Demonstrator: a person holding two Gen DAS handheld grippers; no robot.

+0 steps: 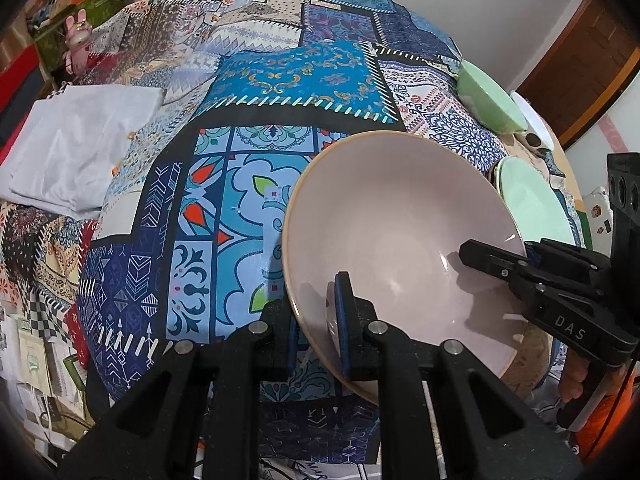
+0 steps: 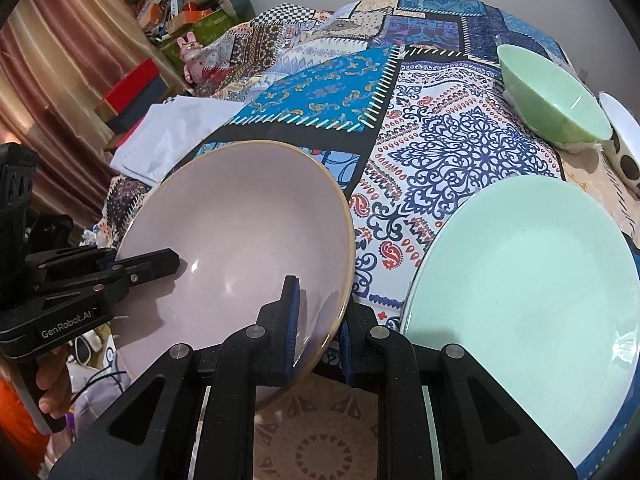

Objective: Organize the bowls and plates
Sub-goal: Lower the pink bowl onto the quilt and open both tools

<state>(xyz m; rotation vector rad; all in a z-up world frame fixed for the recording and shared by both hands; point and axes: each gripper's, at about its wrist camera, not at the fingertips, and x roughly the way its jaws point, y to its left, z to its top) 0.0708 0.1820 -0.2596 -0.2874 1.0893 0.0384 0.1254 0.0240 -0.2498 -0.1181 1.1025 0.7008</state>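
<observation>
Both tools, left [image 1: 318, 320] and right [image 2: 318, 320], clamped on pink bowl [image 1: 400, 216] rim.

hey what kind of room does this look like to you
Probably a lived-in home room, not a lab: a table under a patchwork tablecloth, curtains and stacked boxes and toys behind. Both grippers' jaws clamp a pink bowl beside a green plate.

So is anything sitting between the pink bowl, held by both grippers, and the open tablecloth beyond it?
Nothing visible does. The pink bowl is clamped at its rim by the left gripper and right gripper. The tablecloth beyond it is bare; the green plate and green bowl lie off to the right.
</observation>
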